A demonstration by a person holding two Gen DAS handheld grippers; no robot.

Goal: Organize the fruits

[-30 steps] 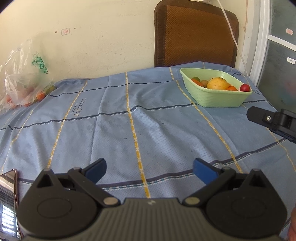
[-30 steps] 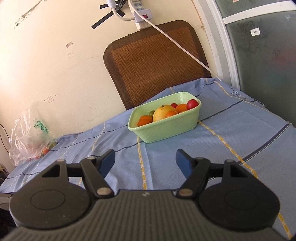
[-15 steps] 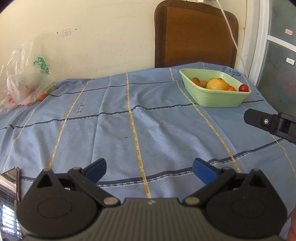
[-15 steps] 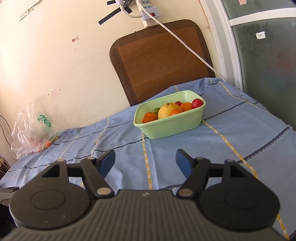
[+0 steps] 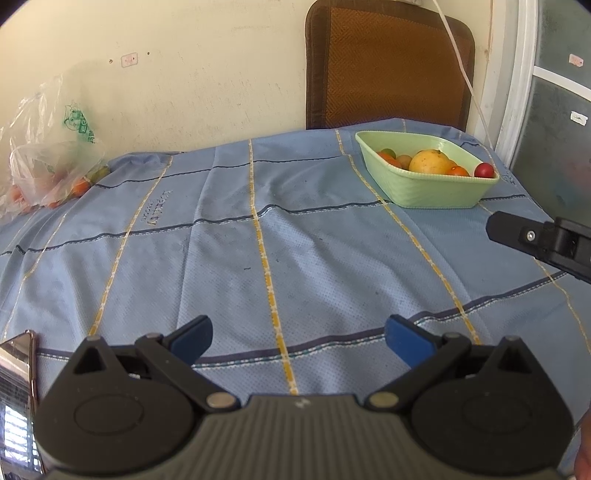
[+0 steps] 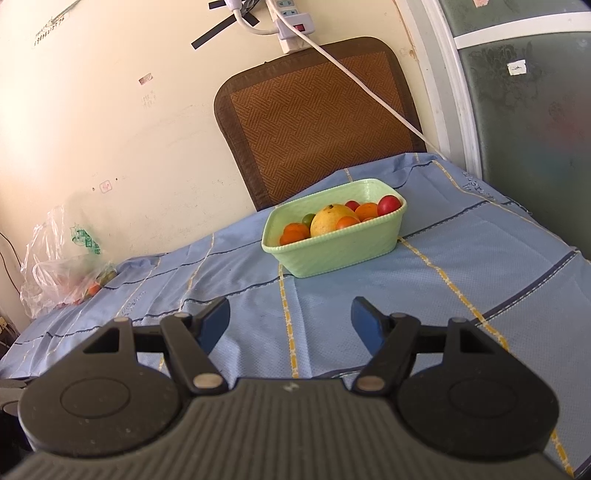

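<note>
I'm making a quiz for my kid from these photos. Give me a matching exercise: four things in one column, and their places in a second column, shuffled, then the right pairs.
Things:
1. green basket
2. plastic bag
3. power strip
4. woven mat

Places:
A. high on the wall, with a white cable running down from it
B. at the far left end of the table, with small fruit inside
C. upright against the wall, behind the table
D. on the blue tablecloth, full of fruit

Pairs: 1-D, 2-B, 3-A, 4-C
</note>
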